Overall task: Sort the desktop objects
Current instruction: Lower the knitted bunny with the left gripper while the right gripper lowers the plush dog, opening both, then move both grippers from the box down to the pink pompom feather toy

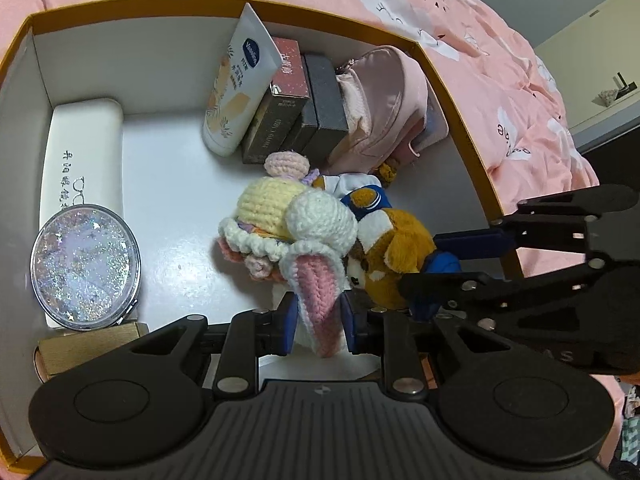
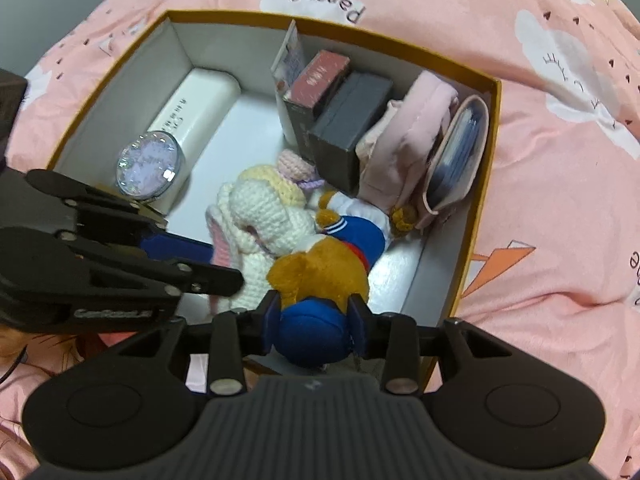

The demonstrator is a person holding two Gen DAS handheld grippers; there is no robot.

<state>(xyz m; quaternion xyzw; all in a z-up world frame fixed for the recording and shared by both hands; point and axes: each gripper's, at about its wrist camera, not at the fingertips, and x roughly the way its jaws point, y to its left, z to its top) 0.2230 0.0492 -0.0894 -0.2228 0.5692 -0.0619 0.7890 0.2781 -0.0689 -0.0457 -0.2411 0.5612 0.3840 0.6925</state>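
Observation:
A white crocheted rabbit (image 1: 316, 220) with a pink ear lies in the orange-rimmed box (image 1: 132, 3), next to a brown plush bear (image 1: 394, 252) in a blue sailor outfit. My left gripper (image 1: 318, 326) is shut on the rabbit's pink ear. My right gripper (image 2: 314, 326) is shut on the bear's blue hat (image 2: 312, 336). The rabbit (image 2: 260, 216) and the bear (image 2: 320, 268) also show in the right wrist view, inside the box (image 2: 472, 216). The right gripper shows at the right of the left wrist view (image 1: 436, 268).
The box also holds a white glasses case (image 1: 84, 152), a glitter compact mirror (image 1: 86, 266), a Vaseline tube (image 1: 240, 84), dark small boxes (image 1: 304, 108), a pink pouch (image 1: 380, 96) and a gold item (image 1: 88, 346). A pink bedsheet (image 2: 540, 140) surrounds the box.

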